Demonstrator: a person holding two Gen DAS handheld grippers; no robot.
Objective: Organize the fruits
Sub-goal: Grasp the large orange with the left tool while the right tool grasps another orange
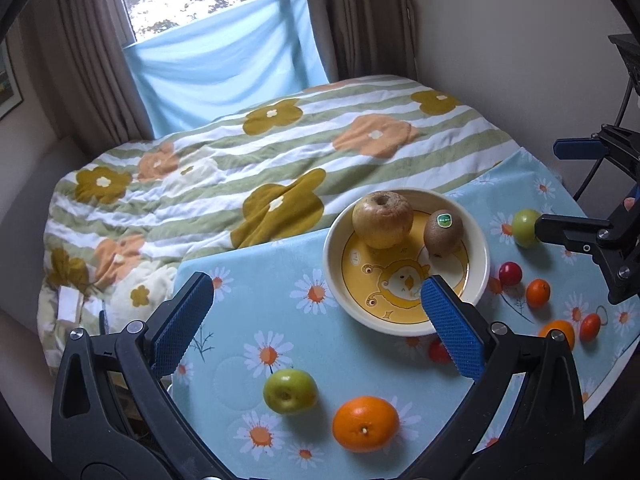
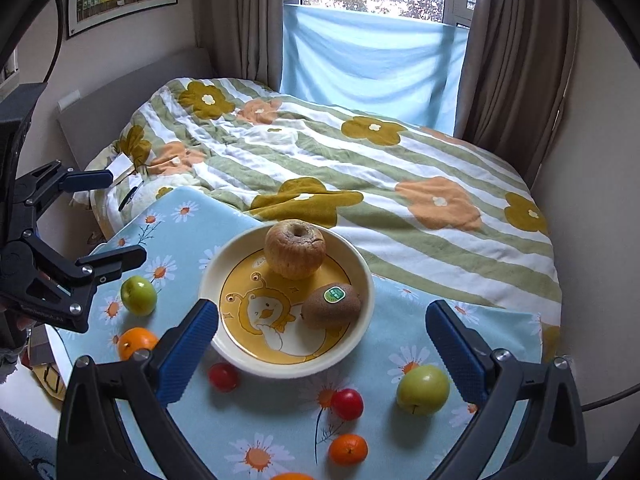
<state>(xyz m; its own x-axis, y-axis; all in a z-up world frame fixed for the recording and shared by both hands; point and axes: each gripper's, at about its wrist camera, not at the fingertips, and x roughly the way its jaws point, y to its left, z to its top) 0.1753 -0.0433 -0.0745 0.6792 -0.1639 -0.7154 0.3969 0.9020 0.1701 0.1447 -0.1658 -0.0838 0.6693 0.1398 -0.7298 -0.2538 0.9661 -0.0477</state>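
the cream, yellow-centred cartoon plate (image 2: pixel 362 276) serves as the collecting spot, already holding a wrinkled brown apple (image 2: pixel 294 249) and a stickered brown kiwi (image 2: pixel 330 306); both the right tongs (image 2: pixel 322 344) and left tongs (image 1: pixel 316 320) gape empty, the plate just ahead between them, loose fruit scattered on the daisy-cloth counter (image 2: pixel 276 412)

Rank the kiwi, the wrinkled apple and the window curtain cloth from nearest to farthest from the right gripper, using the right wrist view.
1. kiwi, in the plate, nearest the right gripper.
2. wrinkled apple, at the plate's far side.
3. blue cloth, across the window beyond the bed.
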